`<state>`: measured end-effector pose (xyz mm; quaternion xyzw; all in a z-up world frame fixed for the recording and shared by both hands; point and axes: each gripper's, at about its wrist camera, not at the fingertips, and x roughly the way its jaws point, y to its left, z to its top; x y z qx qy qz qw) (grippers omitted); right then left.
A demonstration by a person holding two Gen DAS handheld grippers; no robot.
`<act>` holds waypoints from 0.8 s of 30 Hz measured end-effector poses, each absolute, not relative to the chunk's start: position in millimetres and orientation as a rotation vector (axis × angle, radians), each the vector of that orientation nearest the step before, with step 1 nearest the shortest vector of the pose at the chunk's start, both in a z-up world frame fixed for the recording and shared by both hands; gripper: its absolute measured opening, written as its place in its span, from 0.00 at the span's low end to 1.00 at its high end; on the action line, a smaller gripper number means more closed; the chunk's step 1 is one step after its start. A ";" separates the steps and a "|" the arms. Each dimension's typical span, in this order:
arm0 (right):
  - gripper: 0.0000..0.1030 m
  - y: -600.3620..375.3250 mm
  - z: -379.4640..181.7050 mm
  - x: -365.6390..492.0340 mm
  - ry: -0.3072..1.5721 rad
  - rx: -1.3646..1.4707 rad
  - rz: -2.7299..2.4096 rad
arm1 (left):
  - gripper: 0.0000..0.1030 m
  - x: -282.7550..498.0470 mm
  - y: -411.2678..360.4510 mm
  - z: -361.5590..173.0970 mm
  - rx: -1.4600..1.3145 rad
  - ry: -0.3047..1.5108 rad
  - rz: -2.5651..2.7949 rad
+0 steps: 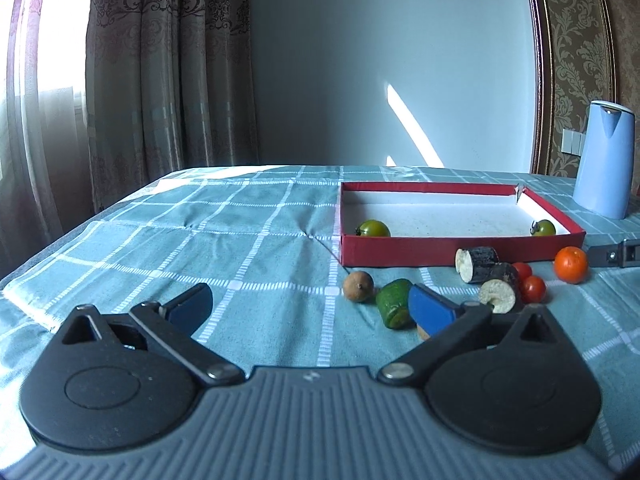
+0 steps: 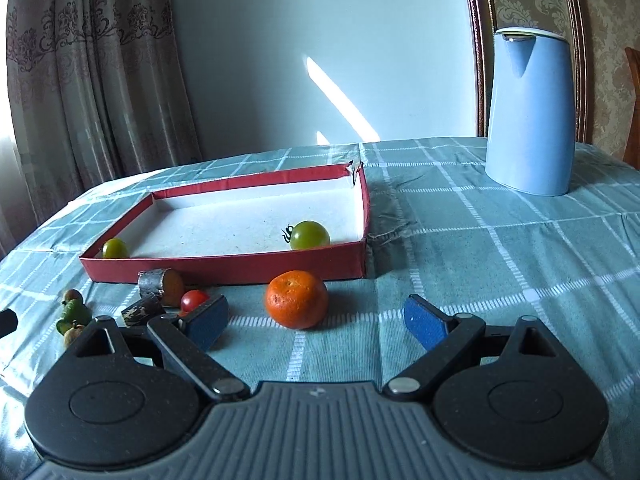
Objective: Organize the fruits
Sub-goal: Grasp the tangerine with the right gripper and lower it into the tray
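Just outside the shallow red cardboard tray (image 2: 224, 270)'s near wall sits the round orange mandarin (image 2: 297, 299), ahead of the empty, wide-open right gripper (image 2: 316, 322); next comes closing on it. Left gripper (image 1: 310, 306) is open too.

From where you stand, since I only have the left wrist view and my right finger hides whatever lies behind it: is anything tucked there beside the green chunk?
Observer: Yes, a small brownish fruit lies against the green chunk, on the near side.
Operator: Is the right gripper lined up on the orange?
Observer: It is open, with the orange just ahead between its fingers, untouched.
Operator: How many red tomatoes does that view show?
Observer: Only one red tomato shows clearly; its finger covers the rest.
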<state>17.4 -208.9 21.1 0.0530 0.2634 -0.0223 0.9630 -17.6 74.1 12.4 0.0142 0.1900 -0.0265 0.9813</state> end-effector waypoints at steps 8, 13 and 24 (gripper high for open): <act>0.91 -196.0 17.0 40.5 0.566 0.060 -0.055 | 1.00 -11.4 86.7 6.1 -0.053 0.440 -0.055; 0.83 -199.1 13.3 53.7 0.608 0.076 -0.059 | 1.00 -11.3 86.4 5.6 -0.047 0.440 -0.056; 0.63 -198.0 4.8 66.7 0.672 0.060 -0.025 | 1.00 -9.2 85.5 5.0 -0.047 0.448 -0.057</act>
